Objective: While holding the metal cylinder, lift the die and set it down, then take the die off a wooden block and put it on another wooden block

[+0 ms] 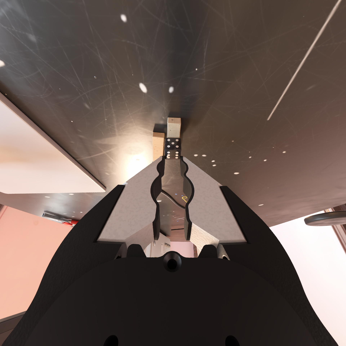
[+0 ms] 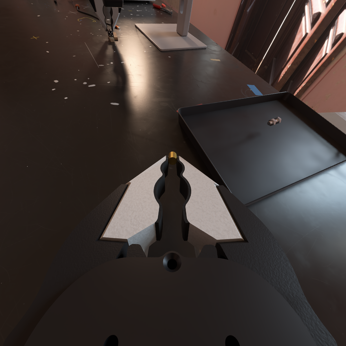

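Fingers (image 1: 184, 160) of our left gripper (image 1: 172, 158) pinch the die (image 1: 172, 148) by flat, hard faces; our right gripper (image 2: 172, 159) pinches the slippery metal cylinder (image 2: 172, 158) above the tabletop (image 2: 74, 131).

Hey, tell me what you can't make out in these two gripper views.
- Left wrist view: whether the die touches the wooden block beyond it; the second block is partly hidden by the left gripper.
- Right wrist view: die and blocks are too small for detail; the metal cylinder has its lower part hidden between the right gripper fingers.
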### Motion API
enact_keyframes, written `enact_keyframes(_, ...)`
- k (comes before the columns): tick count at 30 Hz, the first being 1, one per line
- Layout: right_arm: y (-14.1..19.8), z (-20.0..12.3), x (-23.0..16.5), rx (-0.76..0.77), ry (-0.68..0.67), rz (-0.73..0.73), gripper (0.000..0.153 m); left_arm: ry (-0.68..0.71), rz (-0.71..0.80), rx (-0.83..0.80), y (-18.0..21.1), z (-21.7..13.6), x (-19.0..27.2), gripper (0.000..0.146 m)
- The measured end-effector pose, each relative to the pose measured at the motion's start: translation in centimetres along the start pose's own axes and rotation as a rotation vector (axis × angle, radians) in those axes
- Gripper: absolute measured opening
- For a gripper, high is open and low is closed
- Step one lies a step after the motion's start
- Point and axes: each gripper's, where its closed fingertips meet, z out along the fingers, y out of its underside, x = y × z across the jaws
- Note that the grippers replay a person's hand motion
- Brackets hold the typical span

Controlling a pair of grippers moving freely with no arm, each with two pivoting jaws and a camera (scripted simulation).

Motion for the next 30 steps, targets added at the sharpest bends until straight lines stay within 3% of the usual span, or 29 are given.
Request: enact_keyframes(30,-0.01,0.02,-0.06,0.001,-0.003,-0.001,0.007,-0.007,-0.012,-0.016,0.75,-0.74,0.03,0.016)
